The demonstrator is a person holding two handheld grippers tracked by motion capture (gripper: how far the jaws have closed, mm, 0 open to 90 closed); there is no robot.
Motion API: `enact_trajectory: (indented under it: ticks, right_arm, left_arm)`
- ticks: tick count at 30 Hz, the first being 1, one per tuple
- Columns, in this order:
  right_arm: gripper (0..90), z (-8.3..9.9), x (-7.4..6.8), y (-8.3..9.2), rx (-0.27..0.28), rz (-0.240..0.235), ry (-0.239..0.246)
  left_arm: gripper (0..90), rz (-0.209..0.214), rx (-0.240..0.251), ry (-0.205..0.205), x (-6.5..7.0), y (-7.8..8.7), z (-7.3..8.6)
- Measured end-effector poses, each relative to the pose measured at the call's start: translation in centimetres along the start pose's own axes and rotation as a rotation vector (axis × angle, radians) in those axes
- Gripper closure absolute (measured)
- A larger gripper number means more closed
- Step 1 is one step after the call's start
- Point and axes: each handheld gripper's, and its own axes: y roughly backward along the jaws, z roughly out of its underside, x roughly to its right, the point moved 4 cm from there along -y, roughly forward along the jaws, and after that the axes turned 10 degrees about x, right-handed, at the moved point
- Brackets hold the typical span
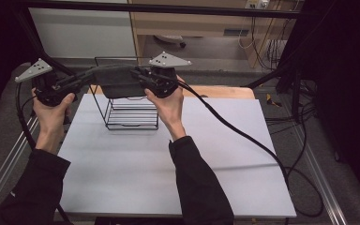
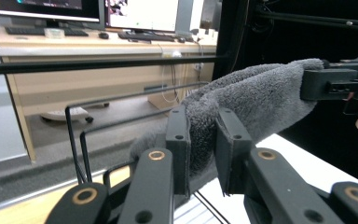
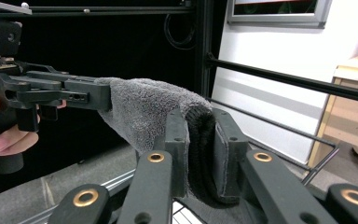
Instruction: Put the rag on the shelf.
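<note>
Above the black wire rack (image 1: pixel 130 112) at the far side of the counter (image 1: pixel 178 159), a grey towel (image 1: pixel 119 80) hangs stretched between the two grippers. The left gripper (image 2: pixel 201 149) has its fingers closed on one end of the cloth, and the right gripper (image 3: pixel 199 154) pinches the other end the same way, each with a thick fold bunched between the pads. From where I stand, it looks like the towel is meant to go over the rack's top rail. To do that well, both hands should keep level, hold the cloth taut enough not to sag, centre it over the rail, and lower together before either grip lets go.
</note>
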Motion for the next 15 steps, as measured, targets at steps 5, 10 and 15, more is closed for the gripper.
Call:
enact_trajectory:
  ticks: [5,10,15]
  right_arm:
    - [78.7,0.5,0.0,0.2,-0.003,-0.009,-0.012]
    - [78.5,0.7,0.0,0.3,-0.004,-0.01,-0.013]
    - [78.4,0.9,-0.2,0.4,-0.016,-0.009,0.008]
  left_arm:
    - [72.2,0.012,-0.058,-0.006,0.2,0.6,-0.3]
    - [69.6,-0.014,-0.077,0.004,0.0,1.0,-1.9]
    - [72.8,-0.046,-0.058,0.037,-0.3,1.3,-3.3]
